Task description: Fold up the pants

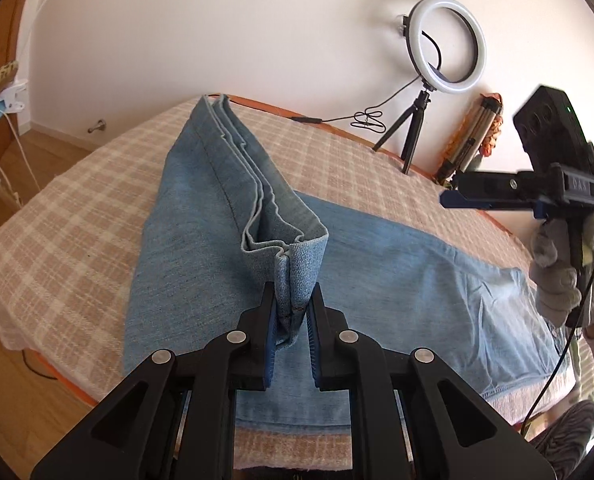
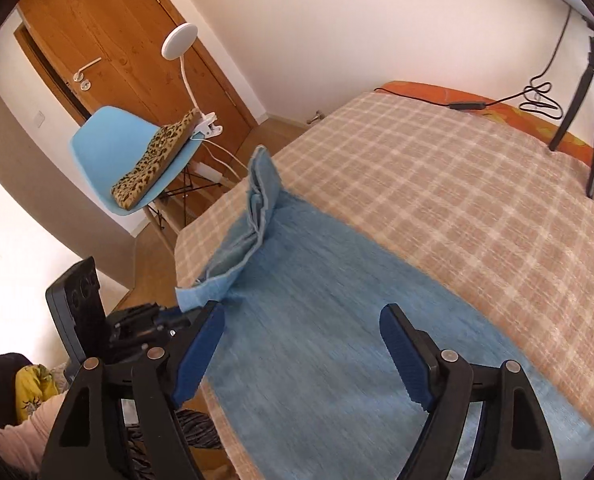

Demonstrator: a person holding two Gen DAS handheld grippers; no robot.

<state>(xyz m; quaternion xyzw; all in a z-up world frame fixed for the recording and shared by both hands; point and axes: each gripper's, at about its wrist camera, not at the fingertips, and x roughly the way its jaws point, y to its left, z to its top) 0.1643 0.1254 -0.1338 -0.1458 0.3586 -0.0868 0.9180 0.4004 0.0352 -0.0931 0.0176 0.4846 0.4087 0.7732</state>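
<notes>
Bare plaid blanket (image 2: 477, 200) wide open between jeans (image 2: 317, 340) and wall side, easy pass there. Ring light (image 1: 449, 42) on tripod (image 2: 593, 120) plus its cable (image 2: 497, 100) clutter far corner by wall. Raised hem stack sticks up mid-bed, pinched in left gripper (image 1: 293, 312). Right gripper (image 2: 303, 356) hovers wide open above flat denim. Blue chair (image 2: 129, 160) with clip lamp (image 2: 179, 44) just off bed's edge, tight there.
</notes>
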